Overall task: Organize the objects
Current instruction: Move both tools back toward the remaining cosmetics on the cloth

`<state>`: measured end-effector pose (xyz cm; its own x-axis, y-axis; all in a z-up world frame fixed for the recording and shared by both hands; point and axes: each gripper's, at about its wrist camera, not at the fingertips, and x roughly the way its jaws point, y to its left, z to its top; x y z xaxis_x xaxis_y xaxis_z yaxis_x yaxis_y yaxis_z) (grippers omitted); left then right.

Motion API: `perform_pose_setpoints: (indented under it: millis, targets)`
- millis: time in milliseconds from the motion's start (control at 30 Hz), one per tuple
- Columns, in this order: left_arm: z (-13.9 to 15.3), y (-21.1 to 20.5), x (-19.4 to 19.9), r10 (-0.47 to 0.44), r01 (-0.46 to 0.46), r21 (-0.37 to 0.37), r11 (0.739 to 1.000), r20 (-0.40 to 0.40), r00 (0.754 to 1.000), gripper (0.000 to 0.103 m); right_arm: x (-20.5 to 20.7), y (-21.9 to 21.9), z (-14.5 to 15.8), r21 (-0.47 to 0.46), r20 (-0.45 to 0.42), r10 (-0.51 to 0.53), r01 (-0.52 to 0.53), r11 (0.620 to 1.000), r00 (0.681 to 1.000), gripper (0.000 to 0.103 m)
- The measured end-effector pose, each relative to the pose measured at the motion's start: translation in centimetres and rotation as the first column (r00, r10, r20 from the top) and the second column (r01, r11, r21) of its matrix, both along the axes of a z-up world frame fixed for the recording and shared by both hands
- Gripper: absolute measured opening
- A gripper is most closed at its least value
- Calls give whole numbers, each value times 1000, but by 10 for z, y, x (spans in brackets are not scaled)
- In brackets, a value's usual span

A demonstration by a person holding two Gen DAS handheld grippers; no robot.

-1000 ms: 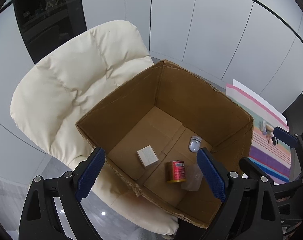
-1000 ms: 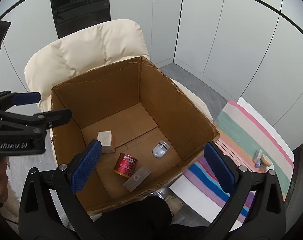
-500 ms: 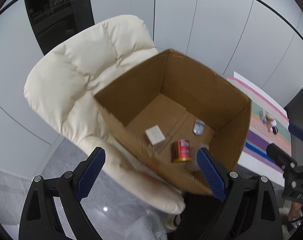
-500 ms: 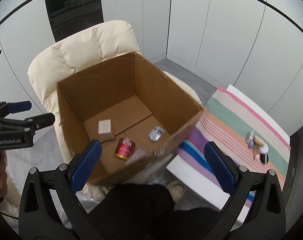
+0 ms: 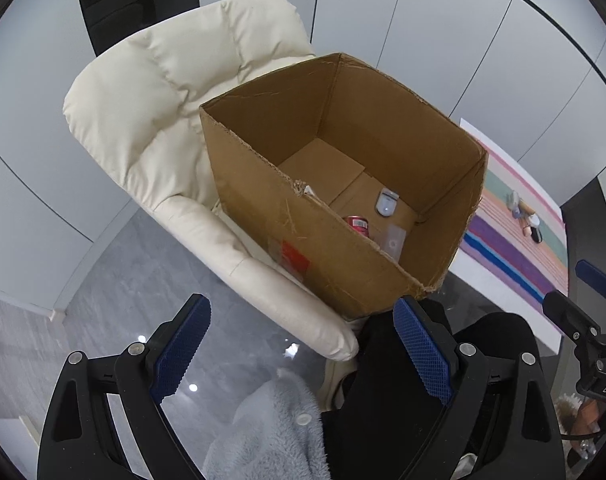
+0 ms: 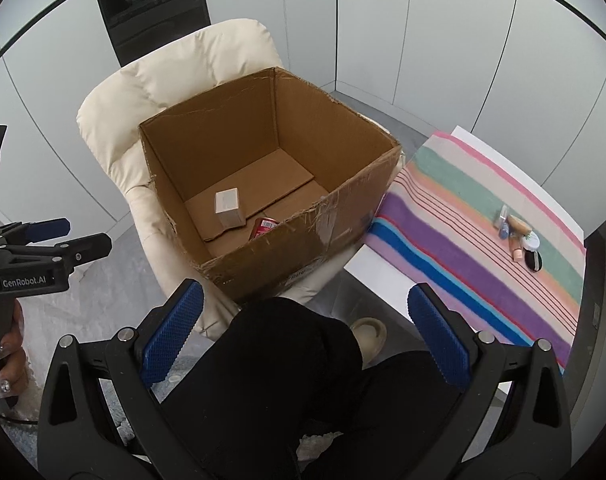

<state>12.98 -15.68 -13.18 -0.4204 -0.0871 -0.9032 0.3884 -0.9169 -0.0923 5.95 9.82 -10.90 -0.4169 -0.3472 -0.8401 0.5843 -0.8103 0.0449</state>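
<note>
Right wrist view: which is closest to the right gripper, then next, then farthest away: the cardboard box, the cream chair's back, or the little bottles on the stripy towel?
From the right gripper:
1. Cardboard box, just ahead of the fingers, on the chair seat.
2. Little bottles, off to the right on the stripy towel.
3. Cream chair's back, behind the box, by the wall.

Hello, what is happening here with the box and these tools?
A person holds two black grippers with blue pads, the left gripper and the right gripper, both open and empty. An open brown cardboard box sits on a cream padded chair and contains a red can and a small white box. More small items wait on the striped cloth.
</note>
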Motion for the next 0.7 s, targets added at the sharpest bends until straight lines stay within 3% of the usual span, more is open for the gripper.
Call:
perform_pose_setpoints:
  millis: [367, 700]
  targets:
    - [-1, 15, -20, -58, 58, -17, 998, 2, 998, 94, -5, 15, -1, -17, 7, -55, 55, 998, 998, 103]
    - [4, 88, -71, -239, 239, -22, 971, -18, 971, 94, -13, 83, 3, -5, -15, -209, 209, 978, 978, 103]
